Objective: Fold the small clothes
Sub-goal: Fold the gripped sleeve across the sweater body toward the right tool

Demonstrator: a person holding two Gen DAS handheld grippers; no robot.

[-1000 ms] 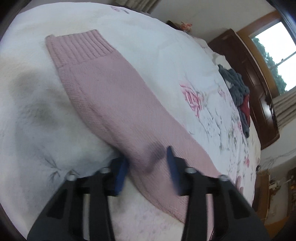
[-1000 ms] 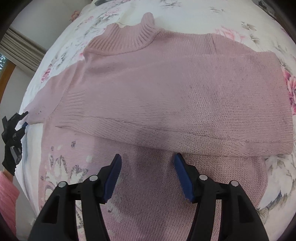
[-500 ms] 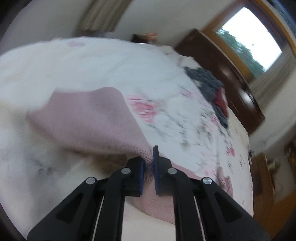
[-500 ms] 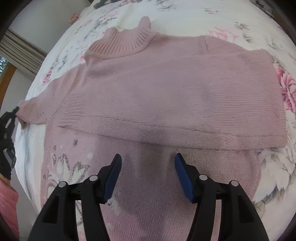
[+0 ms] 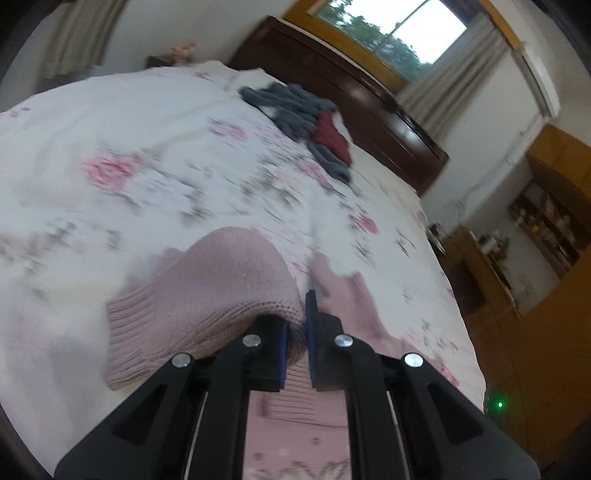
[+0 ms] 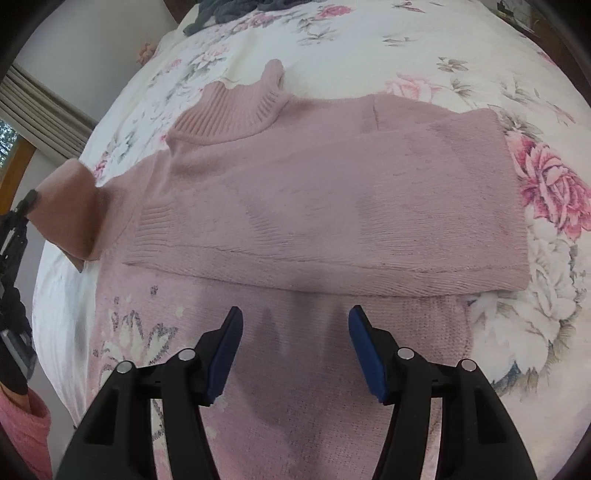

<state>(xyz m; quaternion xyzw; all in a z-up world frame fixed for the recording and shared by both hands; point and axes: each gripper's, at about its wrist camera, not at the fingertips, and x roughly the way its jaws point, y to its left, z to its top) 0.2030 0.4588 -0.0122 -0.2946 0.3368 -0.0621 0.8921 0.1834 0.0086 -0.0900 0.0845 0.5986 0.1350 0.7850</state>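
Now pinching the left sleeve (image 5: 229, 291) in the left tool (image 5: 295, 332), lifted off the bed (image 5: 110, 122) with its ribbed cuff drooping toward eight o'clock; a second ago spread over it flat. Right tool (image 6: 295, 354) spread, empty, above the pink sweater (image 6: 332, 192), whose right sleeve lies folded across the chest. Next, probably: carry the left sleeve inward toward three o'clock, lay it flat, release.

We count one pink sweater (image 6: 332, 206), one bed (image 6: 461, 48), one heap of dark clothes (image 5: 306, 114), two grippers, left (image 5: 295, 332) and right (image 6: 295, 350), and one window (image 5: 391, 29).
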